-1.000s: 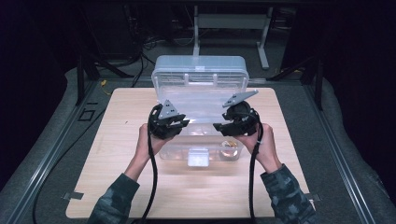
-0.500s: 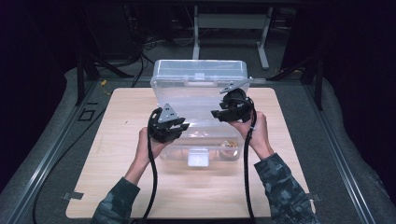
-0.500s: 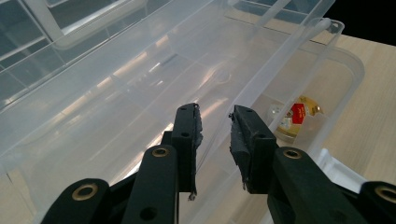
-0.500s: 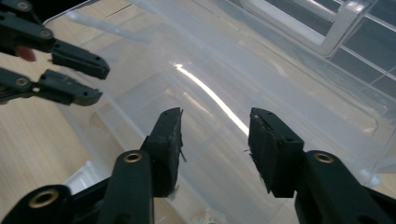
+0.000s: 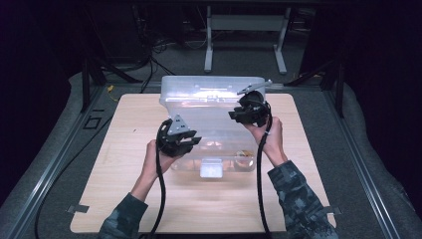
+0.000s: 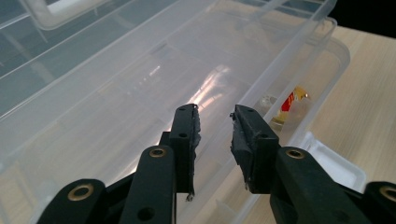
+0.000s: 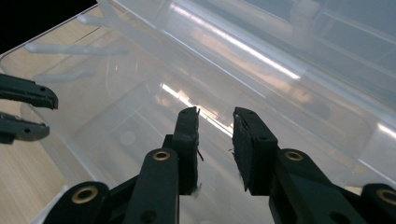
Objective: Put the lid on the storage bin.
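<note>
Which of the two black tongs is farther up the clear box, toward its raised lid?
The right tongs, by the box's far right side near the raised lid. The left tongs sit lower, at the near left.

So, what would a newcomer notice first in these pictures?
First, the clear plastic box in the middle of the wooden table, its lid raised at the back. Then the two black grippers over it: the left gripper at its front left, the right gripper near the lid's right side.
</note>
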A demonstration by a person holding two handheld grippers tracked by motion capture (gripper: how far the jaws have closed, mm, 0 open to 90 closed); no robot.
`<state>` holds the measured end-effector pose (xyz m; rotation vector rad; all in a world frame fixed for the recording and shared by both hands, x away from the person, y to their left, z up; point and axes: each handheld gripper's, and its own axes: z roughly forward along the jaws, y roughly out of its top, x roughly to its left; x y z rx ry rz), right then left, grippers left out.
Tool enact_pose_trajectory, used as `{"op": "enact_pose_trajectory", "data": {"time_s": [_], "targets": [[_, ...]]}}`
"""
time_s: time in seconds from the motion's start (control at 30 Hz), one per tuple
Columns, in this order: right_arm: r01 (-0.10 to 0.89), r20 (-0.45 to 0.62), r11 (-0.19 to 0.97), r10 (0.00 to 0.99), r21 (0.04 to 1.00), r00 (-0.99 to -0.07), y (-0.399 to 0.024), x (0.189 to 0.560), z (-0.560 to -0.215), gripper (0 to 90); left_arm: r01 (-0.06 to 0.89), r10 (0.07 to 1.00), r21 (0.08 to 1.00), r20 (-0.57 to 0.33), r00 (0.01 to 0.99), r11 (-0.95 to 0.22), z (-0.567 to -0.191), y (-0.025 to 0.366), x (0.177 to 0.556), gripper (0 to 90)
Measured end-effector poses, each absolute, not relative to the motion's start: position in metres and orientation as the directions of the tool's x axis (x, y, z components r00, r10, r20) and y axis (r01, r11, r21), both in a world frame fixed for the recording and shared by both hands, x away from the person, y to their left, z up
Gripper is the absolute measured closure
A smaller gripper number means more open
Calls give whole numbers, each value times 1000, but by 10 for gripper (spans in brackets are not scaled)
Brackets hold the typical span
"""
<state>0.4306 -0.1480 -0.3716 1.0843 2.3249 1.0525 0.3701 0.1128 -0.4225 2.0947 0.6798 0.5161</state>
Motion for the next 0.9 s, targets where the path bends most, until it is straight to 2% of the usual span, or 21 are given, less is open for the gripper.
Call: {"op": "enact_pose_trajectory", "data": {"time_s": [0.13,0.2,0.5,0.9], "targets": [[500,-11,426,770,754,-638,-148,428,-374,717,294,634,820,105,766,-491,-420,118,366,610],[498,-18,429,771,753,-637,-149,427,-374,719,306,643,815,103,759,-491,-419,123,363,537],[497,-31,432,777,753,-629,-151,419,-377,729,337,688,817,99,718,-469,-415,158,345,356],[499,-21,423,778,756,-628,-160,407,-382,738,433,769,805,46,638,-407,-430,215,325,197]]}}
